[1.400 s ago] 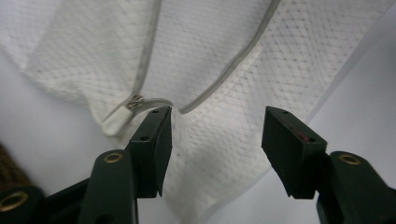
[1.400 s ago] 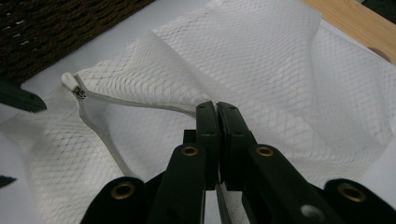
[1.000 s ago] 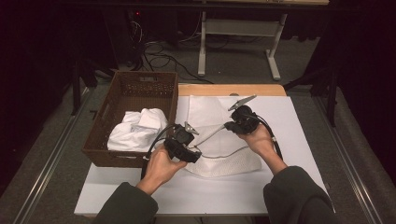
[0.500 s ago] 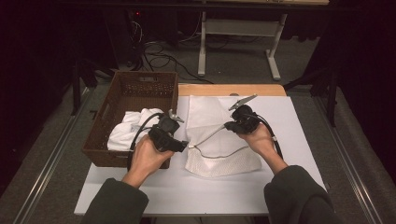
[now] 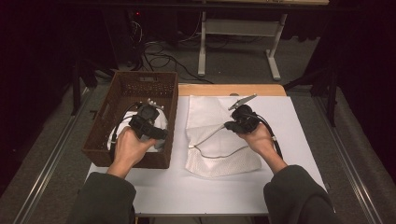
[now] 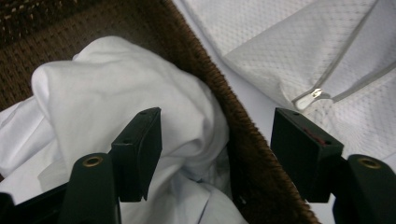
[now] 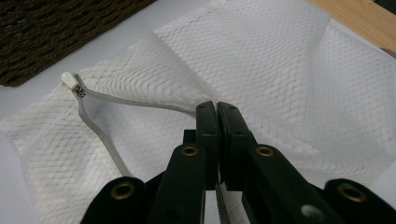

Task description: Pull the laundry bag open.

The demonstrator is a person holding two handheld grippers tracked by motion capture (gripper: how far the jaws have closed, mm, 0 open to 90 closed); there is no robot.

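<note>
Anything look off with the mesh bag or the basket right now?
Nothing damaged. The mesh bag lies rumpled with its zipper gaping; the right gripper pinches the zipper edge. White cloth sits bunched in the basket.

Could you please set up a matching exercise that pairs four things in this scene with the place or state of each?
Things:
1. white garment
2. mesh laundry bag
3. left gripper
4. right gripper

Places or states:
A. jaws shut on the bag's zip edge
B. lying flat on the white table, zip partly open
C. jaws open, above the wicker basket
D. bunched up inside the wicker basket

Pairs: 1-D, 2-B, 3-C, 4-A
</note>
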